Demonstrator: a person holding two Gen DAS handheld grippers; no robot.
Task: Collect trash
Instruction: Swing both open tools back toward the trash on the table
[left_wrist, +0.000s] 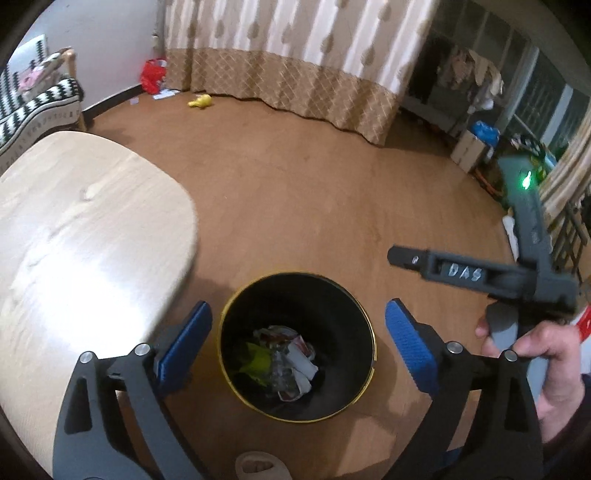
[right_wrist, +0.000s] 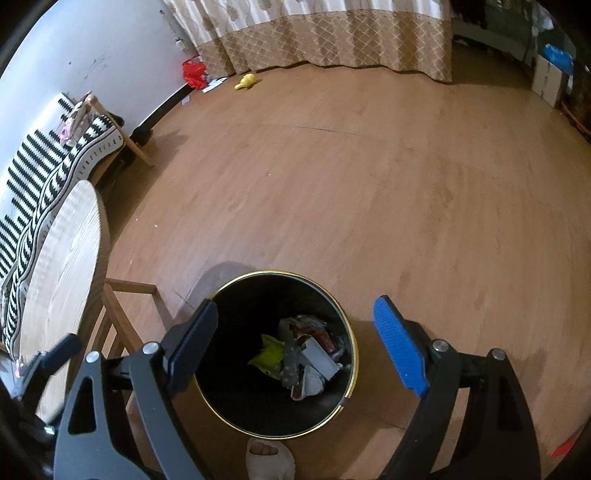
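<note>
Left wrist view puts your left gripper (left_wrist: 298, 334) low in the frame, jaws spread wide and holding nothing, with the black bin (left_wrist: 354, 402) framed between the blue pads (left_wrist: 184, 341). At the bin's bottom lies the trash (left_wrist: 286, 363): crumpled white and red wrappers beside a yellow-green scrap. Your right gripper (left_wrist: 402, 256) reaches in from the right edge, side-on and blurred, held in your right hand (left_wrist: 543, 363); from here you cannot tell its opening. The worktop (left_wrist: 74, 229) fills the left of the frame, its rounded edge close to the bin.

Right wrist view shows your right gripper (right_wrist: 295, 332) with jaws wide apart and empty, the bin (right_wrist: 236, 406) at lower centre with the trash (right_wrist: 299, 356) inside. A slipper toe (right_wrist: 267, 458) sits just below the bin's rim. The worktop (right_wrist: 62, 266) runs along the left, a striped sofa (right_wrist: 33, 173) behind it. A yellow toy (right_wrist: 245, 81) and a red bag (right_wrist: 194, 72) lie on the floor (right_wrist: 351, 184) near the curtain (right_wrist: 332, 33), upper left
</note>
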